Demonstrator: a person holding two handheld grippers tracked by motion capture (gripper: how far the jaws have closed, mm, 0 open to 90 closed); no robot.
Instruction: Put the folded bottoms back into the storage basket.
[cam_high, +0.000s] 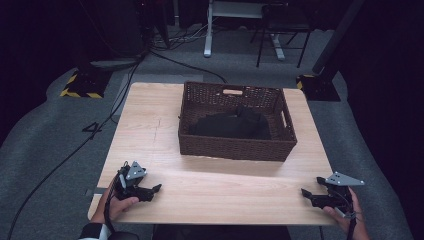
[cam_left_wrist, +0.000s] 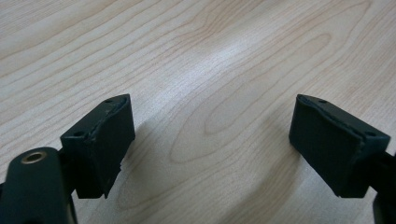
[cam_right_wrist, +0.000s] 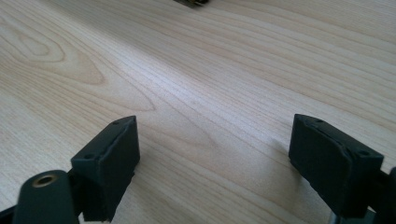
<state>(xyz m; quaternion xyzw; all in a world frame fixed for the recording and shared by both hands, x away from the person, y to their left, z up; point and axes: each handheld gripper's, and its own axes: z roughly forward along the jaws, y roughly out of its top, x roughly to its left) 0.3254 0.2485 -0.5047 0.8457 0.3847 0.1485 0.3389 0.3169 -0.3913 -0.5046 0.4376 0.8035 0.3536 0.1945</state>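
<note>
A dark brown wicker basket (cam_high: 235, 147) stands on the far half of the light wooden table (cam_high: 210, 195), with a black cloth (cam_high: 232, 125) bundled inside it. My left gripper (cam_high: 156, 189) rests near the table's front left corner, held by a hand, jaws pointing right. Its own view shows the left gripper (cam_left_wrist: 210, 140) open with bare wood between the pads. My right gripper (cam_high: 303, 192) sits at the front right edge, jaws pointing left. Seen from its own camera, the right gripper (cam_right_wrist: 212, 161) is open and holds nothing.
Beyond the table lie grey floor, trailing black cables (cam_high: 75, 150), a yellow-and-black striped stand base (cam_high: 80, 86) at the left and white desk legs (cam_high: 207, 30) at the back. Bare tabletop stretches between the two grippers.
</note>
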